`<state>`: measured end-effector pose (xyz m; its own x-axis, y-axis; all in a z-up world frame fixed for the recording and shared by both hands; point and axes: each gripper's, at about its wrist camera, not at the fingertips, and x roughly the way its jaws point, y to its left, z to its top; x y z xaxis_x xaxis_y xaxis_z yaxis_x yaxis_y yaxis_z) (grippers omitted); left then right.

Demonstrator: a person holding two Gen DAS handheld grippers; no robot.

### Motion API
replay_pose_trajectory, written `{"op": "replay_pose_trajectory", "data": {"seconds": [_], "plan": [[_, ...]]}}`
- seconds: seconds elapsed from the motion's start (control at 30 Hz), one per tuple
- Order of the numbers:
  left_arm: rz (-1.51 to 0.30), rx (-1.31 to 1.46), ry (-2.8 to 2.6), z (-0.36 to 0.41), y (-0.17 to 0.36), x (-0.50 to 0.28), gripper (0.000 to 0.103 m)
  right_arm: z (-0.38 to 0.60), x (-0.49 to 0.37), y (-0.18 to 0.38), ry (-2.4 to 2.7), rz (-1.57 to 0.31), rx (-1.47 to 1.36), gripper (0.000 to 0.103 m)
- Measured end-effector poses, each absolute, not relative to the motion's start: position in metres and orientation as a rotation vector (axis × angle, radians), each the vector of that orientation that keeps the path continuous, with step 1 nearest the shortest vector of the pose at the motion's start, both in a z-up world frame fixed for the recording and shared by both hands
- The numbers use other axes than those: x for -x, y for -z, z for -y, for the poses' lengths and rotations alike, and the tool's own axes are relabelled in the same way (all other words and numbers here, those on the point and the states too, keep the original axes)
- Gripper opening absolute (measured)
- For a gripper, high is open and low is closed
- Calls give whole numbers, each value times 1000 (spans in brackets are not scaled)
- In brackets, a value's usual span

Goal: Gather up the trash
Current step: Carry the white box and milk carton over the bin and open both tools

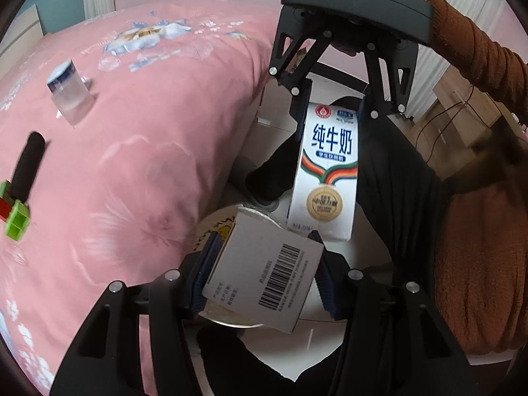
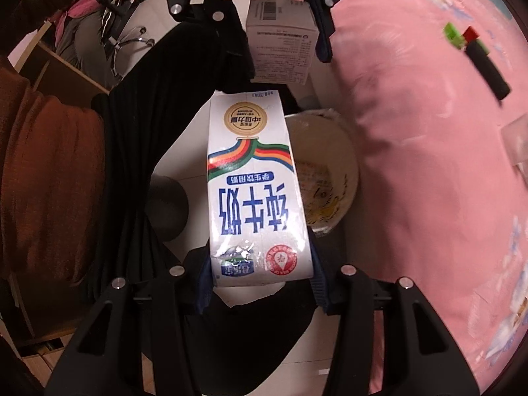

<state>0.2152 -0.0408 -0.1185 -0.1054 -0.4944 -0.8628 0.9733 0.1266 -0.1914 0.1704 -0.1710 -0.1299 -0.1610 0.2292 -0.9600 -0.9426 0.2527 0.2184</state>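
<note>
My left gripper (image 1: 264,274) is shut on a white cardboard box with a barcode (image 1: 264,270), held above a round cream waste bin (image 1: 214,227) on the floor beside the bed. My right gripper (image 2: 260,280) is shut on a white milk carton (image 2: 254,184) with blue Chinese letters, held over the same bin (image 2: 333,171). In the left wrist view the carton (image 1: 326,171) hangs from the right gripper (image 1: 330,112). In the right wrist view the box (image 2: 280,39) sits in the left gripper (image 2: 283,26).
A pink floral bed (image 1: 132,151) fills the left. On it lie a clear plastic cup (image 1: 71,94), a black cylinder (image 1: 28,161) and green and red blocks (image 1: 15,221). The person's dark legs (image 1: 396,191) and orange sweater (image 1: 478,264) are on the right.
</note>
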Motion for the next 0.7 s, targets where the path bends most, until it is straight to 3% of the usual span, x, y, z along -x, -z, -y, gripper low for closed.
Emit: {"op": "replay_pose_trajectory", "data": {"seconds": [0.63,0.7], "plan": [[-1031,-589,1413,44,150,-219,57,132,-197,180,-1231,-1402,802,50],[-1024,-587,1402,45,150,-221,61,130,-201,180,-1224,-1390,794,68]]}}
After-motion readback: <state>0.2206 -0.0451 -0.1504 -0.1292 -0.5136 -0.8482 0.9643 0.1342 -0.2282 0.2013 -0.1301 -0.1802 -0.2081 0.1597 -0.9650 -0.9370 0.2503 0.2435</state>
